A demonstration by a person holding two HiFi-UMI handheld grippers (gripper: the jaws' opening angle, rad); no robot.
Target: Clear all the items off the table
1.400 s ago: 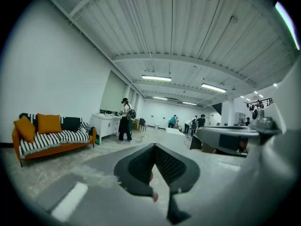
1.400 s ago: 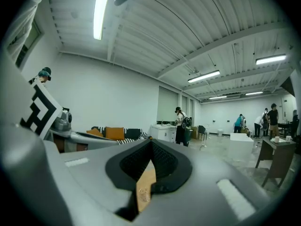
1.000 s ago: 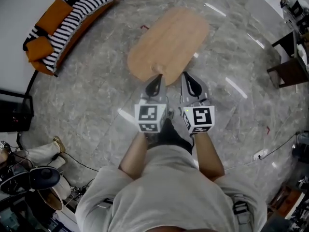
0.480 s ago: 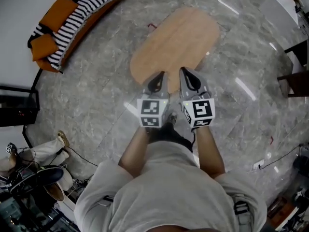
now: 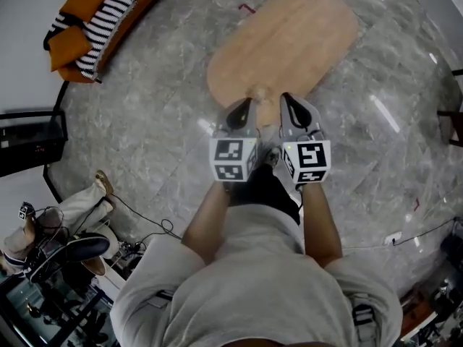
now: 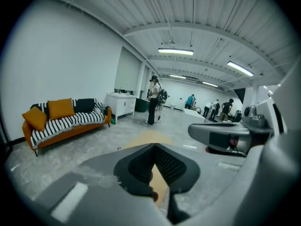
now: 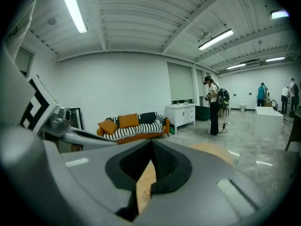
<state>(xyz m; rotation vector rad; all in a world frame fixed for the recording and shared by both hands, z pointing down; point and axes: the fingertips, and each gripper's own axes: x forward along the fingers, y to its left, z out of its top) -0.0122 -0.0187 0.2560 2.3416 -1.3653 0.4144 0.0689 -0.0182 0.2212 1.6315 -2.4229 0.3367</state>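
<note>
The light wooden oval table (image 5: 289, 42) stands on the grey marble floor, and I see nothing lying on its top. My left gripper (image 5: 241, 107) and right gripper (image 5: 289, 101) are held side by side over the table's near end, both shut with nothing between the jaws. In the left gripper view the gripper (image 6: 153, 147) points along the table (image 6: 146, 136) with its tips together. The right gripper (image 7: 150, 145) looks the same in its own view, and the table (image 7: 214, 150) shows beyond it.
An orange sofa with a striped cover (image 5: 94, 20) lies far left. A black frame (image 5: 29, 139) and gear with cables (image 5: 65, 255) crowd the lower left. A power strip (image 5: 394, 237) lies on the floor at right. A person (image 6: 153, 100) stands by a white cabinet (image 6: 121, 105).
The head view has swung, so the table sits higher and further right in the picture. Both grippers stay shut, side by side at the table's near end.
</note>
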